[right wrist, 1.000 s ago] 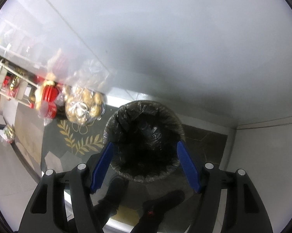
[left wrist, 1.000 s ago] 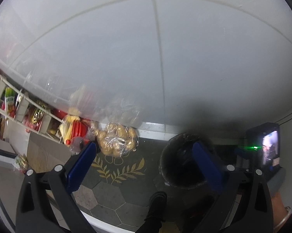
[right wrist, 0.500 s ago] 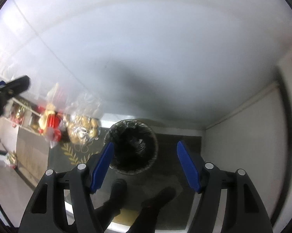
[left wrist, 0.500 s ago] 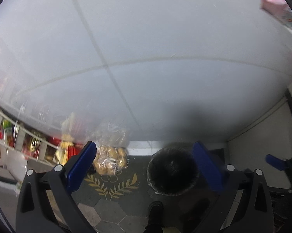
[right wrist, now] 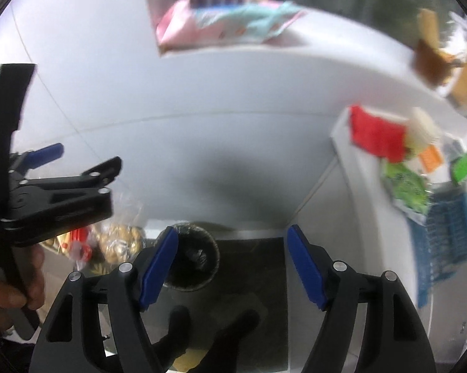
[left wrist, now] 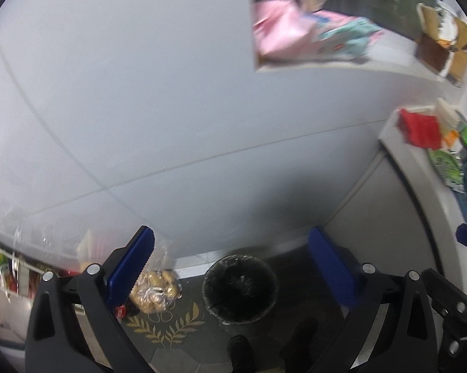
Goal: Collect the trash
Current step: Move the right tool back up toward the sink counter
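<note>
The black-lined trash bin (left wrist: 240, 285) stands on the dark floor mat against the white wall. Beside it lies a clear bag of potatoes (left wrist: 155, 289). Above the bin, the left gripper (left wrist: 230, 261) is released and empty. The right gripper (right wrist: 232, 262) is opening, nothing between its jaws.

- Dark tiled floor (left wrist: 183, 354) with a gold leaf pattern: a black-lined trash bin (left wrist: 240, 286) stands on it, a clear bag of round yellowish things (left wrist: 155, 290) just left of the bin
- White counter (right wrist: 367, 168) at right: a red packet (right wrist: 377, 136), green wrappers (right wrist: 406, 186) and a blue mesh piece (right wrist: 448, 233) lie on it
- White ledge (right wrist: 326, 46) far off: pink and teal packets (right wrist: 227, 25)
</note>
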Demonstrator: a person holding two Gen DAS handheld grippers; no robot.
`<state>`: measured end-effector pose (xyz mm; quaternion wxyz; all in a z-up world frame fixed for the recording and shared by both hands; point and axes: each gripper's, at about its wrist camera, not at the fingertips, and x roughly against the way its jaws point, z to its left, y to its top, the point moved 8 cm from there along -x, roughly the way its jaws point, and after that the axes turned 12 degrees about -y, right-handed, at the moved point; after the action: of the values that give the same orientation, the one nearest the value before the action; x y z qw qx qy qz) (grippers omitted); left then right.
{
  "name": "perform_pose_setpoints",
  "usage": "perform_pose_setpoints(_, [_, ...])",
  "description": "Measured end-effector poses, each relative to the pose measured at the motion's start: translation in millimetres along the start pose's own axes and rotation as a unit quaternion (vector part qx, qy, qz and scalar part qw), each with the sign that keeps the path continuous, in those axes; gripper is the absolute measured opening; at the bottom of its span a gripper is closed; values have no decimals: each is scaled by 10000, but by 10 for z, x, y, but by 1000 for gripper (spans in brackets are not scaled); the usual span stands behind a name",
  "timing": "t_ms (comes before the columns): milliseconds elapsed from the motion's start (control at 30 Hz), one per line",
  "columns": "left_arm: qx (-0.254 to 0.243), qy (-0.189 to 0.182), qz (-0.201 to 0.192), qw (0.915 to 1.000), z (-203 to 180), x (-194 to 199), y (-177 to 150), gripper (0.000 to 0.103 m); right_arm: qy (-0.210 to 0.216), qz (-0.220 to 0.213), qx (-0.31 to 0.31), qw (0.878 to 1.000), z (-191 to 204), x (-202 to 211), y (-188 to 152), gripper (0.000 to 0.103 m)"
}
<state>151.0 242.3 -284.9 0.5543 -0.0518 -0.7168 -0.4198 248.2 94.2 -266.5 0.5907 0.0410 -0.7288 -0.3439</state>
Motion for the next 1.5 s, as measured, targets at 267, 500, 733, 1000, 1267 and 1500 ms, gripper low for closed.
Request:
perform_pose_setpoints(267, [-457, -402, -388, 9974, -532, 406, 311, 97, -384, -351, -547, 9971, -529, 554, -55, 71])
perform_pose_setpoints(500, [-870, -744, -657, 9913, -1016, 691, 474, 97, -732, -567, -899, 9916, -926, 884, -174, 71])
perform_pose_setpoints(733, [-1362, -1097, -798, 9814, -1579, 907, 494, 97, -1043, -692, -1400, 9822, -1327, 1132, -388, 71])
perform_pose_setpoints(1000, [-1988, -1487, -925, 9643, -2254, 1052, 525, 97, -1424, -729, -1998, 9667, -1804, 1285, -654, 71])
perform_pose_setpoints(1267, [-2420, -1881, -1038, 9462, -2927, 1143, 591, 97, -1764, -720, -2425, 9513, -2234, 1365, -877, 71])
perform_pose_setpoints(1500, [-2816, -2152, -1096, 9286, -3514, 1164, 624, 97, -1963, -654, -2652, 9417, -2564, 1339, -993, 72])
